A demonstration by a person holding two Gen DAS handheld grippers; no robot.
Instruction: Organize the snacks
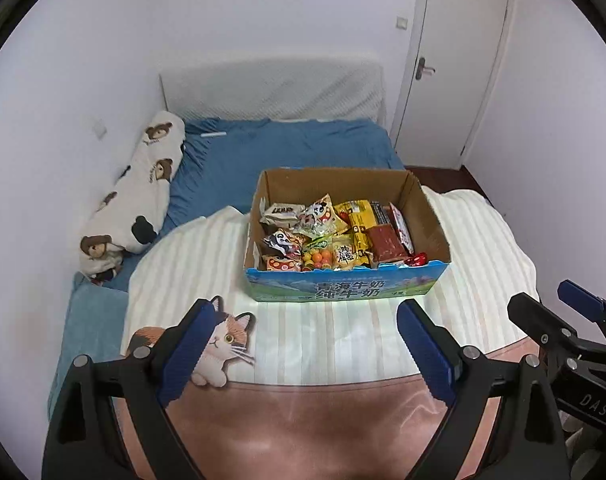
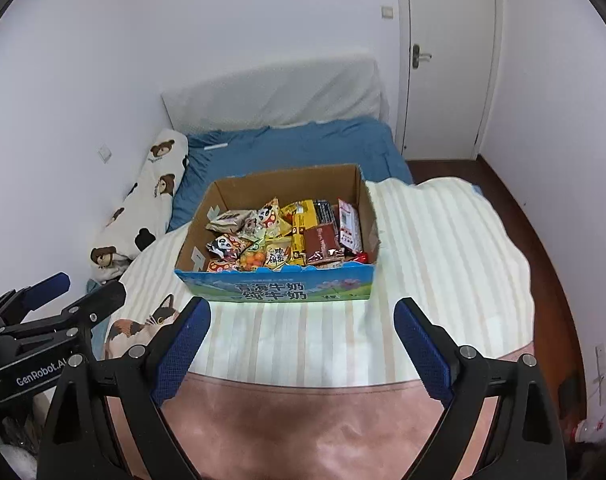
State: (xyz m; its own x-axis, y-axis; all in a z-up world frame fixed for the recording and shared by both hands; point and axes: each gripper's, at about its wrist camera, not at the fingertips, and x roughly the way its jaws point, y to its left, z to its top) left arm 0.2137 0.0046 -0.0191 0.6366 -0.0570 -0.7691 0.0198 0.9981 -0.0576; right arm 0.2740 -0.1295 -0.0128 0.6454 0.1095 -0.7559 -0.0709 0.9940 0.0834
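Observation:
An open cardboard milk box [image 1: 343, 286] [image 2: 279, 290] with a blue printed front stands on a striped blanket on the bed. Several snack packets [image 1: 327, 236] [image 2: 279, 236] fill it: panda bags, yellow bars, a dark red pack, orange candies. My left gripper [image 1: 305, 344] hangs open above the blanket, short of the box, nothing between its blue pads. My right gripper [image 2: 303, 344] is likewise open and empty, just as far back from the box. Each gripper shows at the edge of the other's view.
The blanket [image 1: 343, 340] has cream stripes, a cat print [image 1: 227, 332] and a pink border. A bear-print pillow [image 1: 139, 200] lies along the left wall on the blue sheet [image 1: 295, 144]. A white door [image 1: 451, 60] stands at the back right; dark wooden floor [image 2: 539, 220] runs beside the bed.

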